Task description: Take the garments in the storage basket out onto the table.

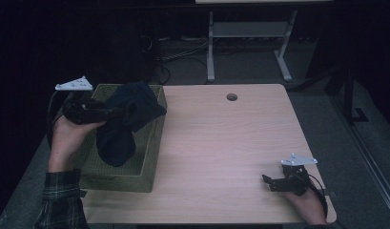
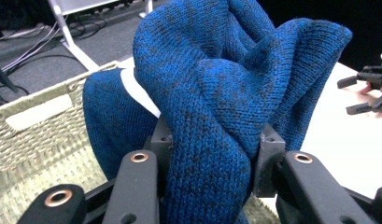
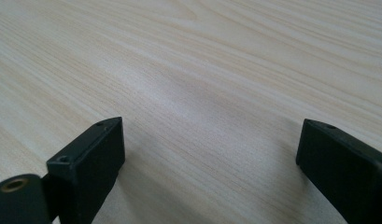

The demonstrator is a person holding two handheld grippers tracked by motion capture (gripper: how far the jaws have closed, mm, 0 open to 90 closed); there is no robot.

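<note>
Your left tongs (image 2: 209, 154) are closed on a thick fold of the blue knitted sweater (image 2: 216, 93), and the pads press the wool from both sides. The sweater hangs from this grip above the woven basket (image 1: 152, 143), which stands at the left edge of the tabletop (image 1: 221, 152). In the high view the lower part of the sweater (image 1: 118, 138) still lies inside the basket, so I judge the step in hand is to lift the sweater out.

To do it well, raise the left tongs straight up until the lowest part of the sweater is above the basket rim, and only then carry it toward the middle of the tabletop. If you pull sideways too early, the hanging cloth can catch the near wall and drag the basket along. Keep the grip as firm as it is; knitted wool slides easily when the fold is this thick. A white label (image 2: 139, 91) shows near the fold, so you probably hold it close to the collar.

Your right tongs (image 1: 273, 183) rest near the front right corner of the tabletop, with jaws wide apart and nothing between them. You can use them to take a second edge of the sweater once it is free.
</note>
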